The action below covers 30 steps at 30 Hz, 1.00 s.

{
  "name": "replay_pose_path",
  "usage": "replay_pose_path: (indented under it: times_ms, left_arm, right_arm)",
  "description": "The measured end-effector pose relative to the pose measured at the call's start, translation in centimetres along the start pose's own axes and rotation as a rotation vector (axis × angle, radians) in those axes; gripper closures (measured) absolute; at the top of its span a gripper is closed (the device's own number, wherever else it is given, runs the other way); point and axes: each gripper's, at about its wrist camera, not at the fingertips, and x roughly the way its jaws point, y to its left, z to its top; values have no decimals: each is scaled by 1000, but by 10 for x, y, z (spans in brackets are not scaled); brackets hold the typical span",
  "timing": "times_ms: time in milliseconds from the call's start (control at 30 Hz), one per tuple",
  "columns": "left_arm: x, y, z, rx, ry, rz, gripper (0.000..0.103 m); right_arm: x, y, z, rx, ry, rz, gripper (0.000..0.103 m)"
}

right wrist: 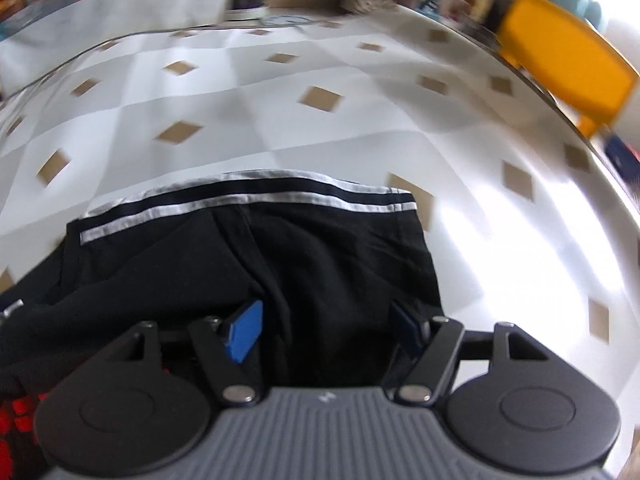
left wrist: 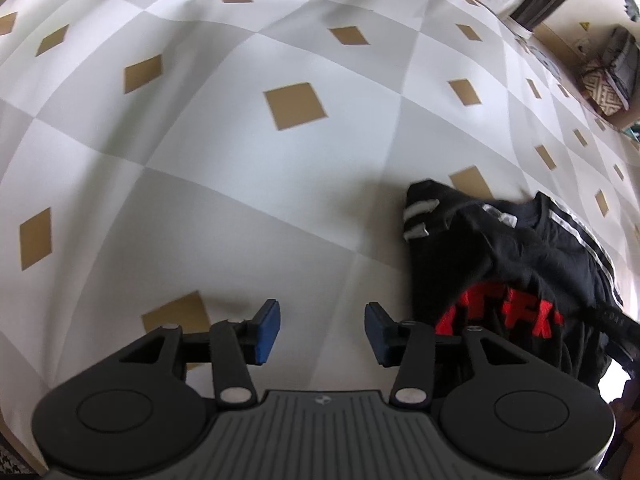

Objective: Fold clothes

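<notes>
The black garment (right wrist: 248, 264) lies crumpled on the table (left wrist: 280, 208), which is covered with a smooth cloth in white and grey squares with small tan diamonds. It looks like thin knitted cotton, soft and light, with no stiffness at all, so I judge that it will sag and fold wherever it is lifted and that a single layer can slip out of smooth pads. White stripes run along its far edge, beyond the right gripper (right wrist: 328, 332), and red printed letters show on the part at the lower left of that view. The right gripper hangs directly over the fabric with its jaws apart; the blue pads stand on both sides of a raised fold, but whether they touch it I cannot tell. The left gripper (left wrist: 322, 330) is also open and empty, above bare tablecloth, and the garment lies just to its right, where a striped sleeve end (left wrist: 420, 216) sticks out. A good place to take hold is probably a hemmed or striped edge, because the seam there is thicker and gives the pads more to pinch.
</notes>
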Motion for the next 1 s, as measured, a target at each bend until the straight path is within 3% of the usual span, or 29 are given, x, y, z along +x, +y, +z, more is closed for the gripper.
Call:
replay_pose_path:
  times_ms: [433, 600, 1000]
  left_arm:
    - [-6, -18, -25, 95, 25, -100, 57]
    - [-18, -22, -46, 185, -3, -86, 56]
    - [-44, -8, -89, 231, -46, -101, 54]
  right_arm:
    - [-63, -22, -16, 36, 41, 262, 37]
    - [-89, -31, -39, 43, 77, 357, 37]
    - [-136, -49, -92, 127, 105, 543, 37]
